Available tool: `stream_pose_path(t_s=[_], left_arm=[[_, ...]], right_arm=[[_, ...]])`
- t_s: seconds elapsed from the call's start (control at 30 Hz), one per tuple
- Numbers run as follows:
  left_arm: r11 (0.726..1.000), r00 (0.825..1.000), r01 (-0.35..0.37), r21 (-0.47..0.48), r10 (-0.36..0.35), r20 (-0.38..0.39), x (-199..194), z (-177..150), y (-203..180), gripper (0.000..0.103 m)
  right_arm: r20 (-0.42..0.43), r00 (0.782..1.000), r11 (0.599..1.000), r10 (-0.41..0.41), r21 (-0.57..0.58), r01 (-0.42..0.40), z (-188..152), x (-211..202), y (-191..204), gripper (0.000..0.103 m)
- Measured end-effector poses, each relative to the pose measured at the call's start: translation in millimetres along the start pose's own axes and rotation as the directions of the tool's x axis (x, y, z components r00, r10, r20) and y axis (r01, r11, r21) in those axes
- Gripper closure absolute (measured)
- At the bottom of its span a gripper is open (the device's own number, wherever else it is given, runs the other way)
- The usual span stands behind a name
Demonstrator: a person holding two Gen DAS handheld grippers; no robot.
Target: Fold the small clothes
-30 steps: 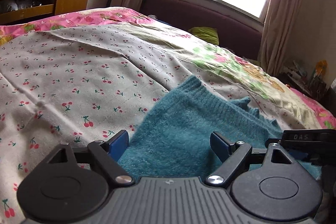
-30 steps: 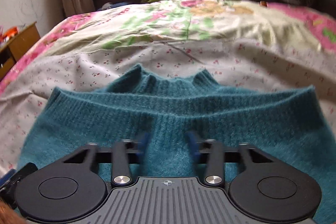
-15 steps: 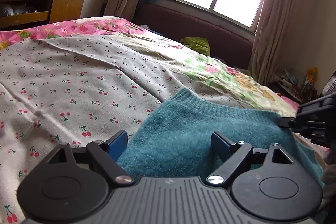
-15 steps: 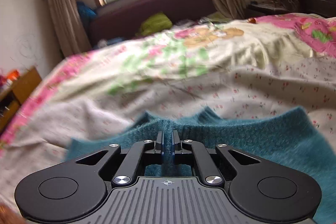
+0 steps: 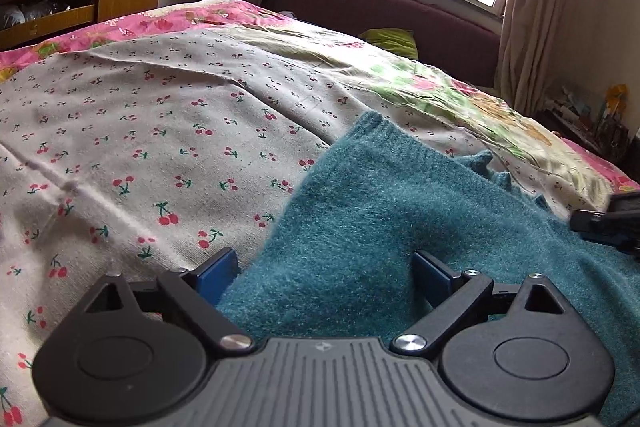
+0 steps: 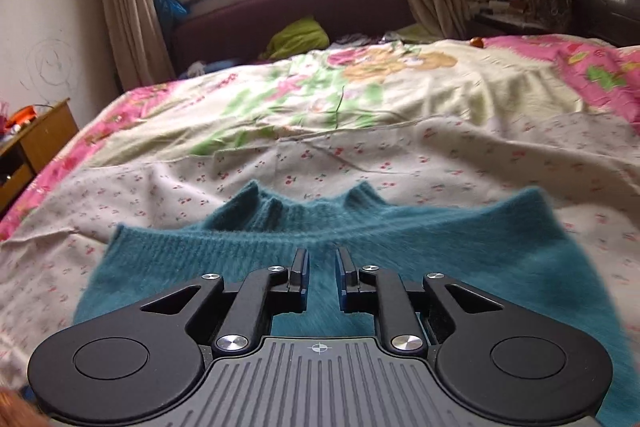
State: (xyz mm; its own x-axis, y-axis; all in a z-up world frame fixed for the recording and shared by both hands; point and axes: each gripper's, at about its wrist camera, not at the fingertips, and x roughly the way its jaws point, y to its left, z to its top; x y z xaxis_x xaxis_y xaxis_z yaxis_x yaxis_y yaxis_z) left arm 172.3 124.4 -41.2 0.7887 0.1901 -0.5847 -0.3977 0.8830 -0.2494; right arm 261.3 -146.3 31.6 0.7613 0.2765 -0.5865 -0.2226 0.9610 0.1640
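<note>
Right wrist view, right claw (image 6: 322,269) now parted narrowly over teal sweater (image 6: 440,251), left claw (image 5: 326,275) still wide

The tongs' bodies hide the teal sweater's (image 6: 440,251) near edge.

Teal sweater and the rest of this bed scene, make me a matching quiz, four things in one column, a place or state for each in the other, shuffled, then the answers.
Things:
1. teal sweater
2. left gripper
3. right gripper
4. green cloth

Places or states:
A. fingers spread wide at the sweater's edge
B. against the dark red headboard
C. folded on the cherry-print sheet
D. fingers slightly apart over the sweater's middle

Pairs: 1-C, 2-A, 3-D, 4-B
</note>
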Motion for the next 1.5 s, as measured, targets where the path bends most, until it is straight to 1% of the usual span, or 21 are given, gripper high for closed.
stream_pose_path(t_s=[0.07, 0.13, 0.2, 0.23, 0.3, 0.37, 0.43, 0.5, 0.57, 0.6, 0.63, 0.73, 0.83, 0.93, 1.03, 1.13, 1.17, 1.23, 1.33, 1.43, 1.5], left_arm=[[1.000, 1.000, 0.000, 0.001, 0.000, 0.000, 0, 0, 0, 0.000], [1.000, 1.000, 0.001, -0.002, -0.001, -0.001, 0, 0, 0, 0.000], [1.000, 1.000, 0.002, -0.004, -0.002, -0.002, 1, 0, 0, 0.000], [1.000, 1.000, 0.001, -0.005, -0.001, -0.003, 2, 0, 1, 0.000], [1.000, 1.000, -0.001, -0.001, 0.001, -0.005, 4, -1, 0, 0.000], [1.000, 1.000, -0.003, 0.006, 0.003, -0.002, 4, -1, 0, 0.000], [1.000, 1.000, -0.001, -0.001, 0.001, 0.000, 3, -1, 1, 0.000], [1.000, 1.000, 0.010, -0.018, -0.010, 0.004, 2, 0, 3, 0.000], [1.000, 1.000, 0.013, -0.028, -0.012, 0.021, -3, 1, 5, 0.000], [1.000, 1.000, 0.009, -0.028, -0.008, 0.030, -5, 1, 6, 0.000], [1.000, 1.000, 0.005, -0.028, -0.004, 0.030, -5, 1, 6, 0.000], [1.000, 1.000, -0.004, -0.023, 0.004, 0.015, -1, 0, 6, 0.000], [1.000, 1.000, -0.008, -0.018, 0.008, 0.014, 1, -1, 5, 0.000], [1.000, 1.000, -0.009, -0.015, 0.009, 0.019, 1, -2, 5, 0.000], [1.000, 0.999, -0.011, -0.014, 0.012, 0.031, -1, -2, 4, 0.000], [0.999, 0.998, -0.034, -0.006, 0.034, 0.058, -10, 0, 0, 0.000], [0.999, 0.995, -0.052, 0.001, 0.052, 0.080, -16, 2, -3, 0.000], [0.996, 0.986, -0.083, 0.042, 0.076, 0.145, -31, 6, -15, 0.000], [0.987, 0.974, -0.085, 0.134, 0.054, 0.219, -51, 13, -41, 0.000], [0.973, 0.974, -0.068, 0.219, 0.017, 0.227, -61, 13, -70, 0.000], [0.967, 0.982, -0.033, 0.252, -0.015, 0.188, -58, 8, -89, 0.000]], right_arm=[[0.018, 0.999, 1.000, -0.030, -0.008, 0.030, -11, -20, -13, 0.087], [0.007, 0.995, 0.995, -0.096, -0.020, 0.096, -21, -26, -31, 0.085], [-0.082, 0.976, 0.979, -0.203, -0.033, 0.201, -30, -10, -51, 0.086], [-0.106, 0.976, 0.981, -0.191, 0.002, 0.193, -34, -4, -64, 0.090], [-0.109, 0.982, 0.981, -0.154, 0.100, 0.165, -32, -7, -77, 0.090], [-0.087, 0.987, 0.979, -0.138, 0.136, 0.149, -26, -17, -78, 0.083], [-0.057, 0.989, 0.980, -0.138, 0.134, 0.144, -23, -29, -79, 0.082], [-0.023, 0.988, 0.977, -0.155, 0.145, 0.157, -22, -41, -87, 0.081], [0.005, 0.983, 0.970, -0.184, 0.165, 0.181, -26, -51, -98, 0.075], [0.009, 0.979, 0.965, -0.202, 0.175, 0.197, -28, -54, -104, 0.066], [0.003, 0.976, 0.960, -0.219, 0.181, 0.215, -30, -53, -111, 0.062], [-0.037, 0.971, 0.947, -0.236, 0.218, 0.238, -37, -50, -131, 0.060], [-0.064, 0.985, 0.934, -0.159, 0.315, 0.171, -44, -40, -151, 0.053], [-0.056, 0.995, 0.906, -0.079, 0.412, 0.095, -53, -27, -168, 0.047], [-0.024, 1.000, 0.884, -0.001, 0.468, 0.012, -60, -19, -181, 0.046], [0.015, 0.996, 0.860, 0.089, 0.503, -0.084, -67, -16, -192, 0.045], [0.026, 0.993, 0.858, 0.117, 0.501, -0.114, -69, -15, -194, 0.045], [0.049, 0.988, 0.876, 0.148, 0.457, -0.154, -72, -14, -192, 0.045], [0.060, 0.982, 0.896, 0.181, 0.401, -0.190, -76, -11, -188, 0.045], [0.044, 0.971, 0.880, 0.237, 0.414, -0.234, -73, -7, -191, 0.043], [0.031, 0.963, 0.871, 0.268, 0.420, -0.256, -72, -6, -193, 0.044]])
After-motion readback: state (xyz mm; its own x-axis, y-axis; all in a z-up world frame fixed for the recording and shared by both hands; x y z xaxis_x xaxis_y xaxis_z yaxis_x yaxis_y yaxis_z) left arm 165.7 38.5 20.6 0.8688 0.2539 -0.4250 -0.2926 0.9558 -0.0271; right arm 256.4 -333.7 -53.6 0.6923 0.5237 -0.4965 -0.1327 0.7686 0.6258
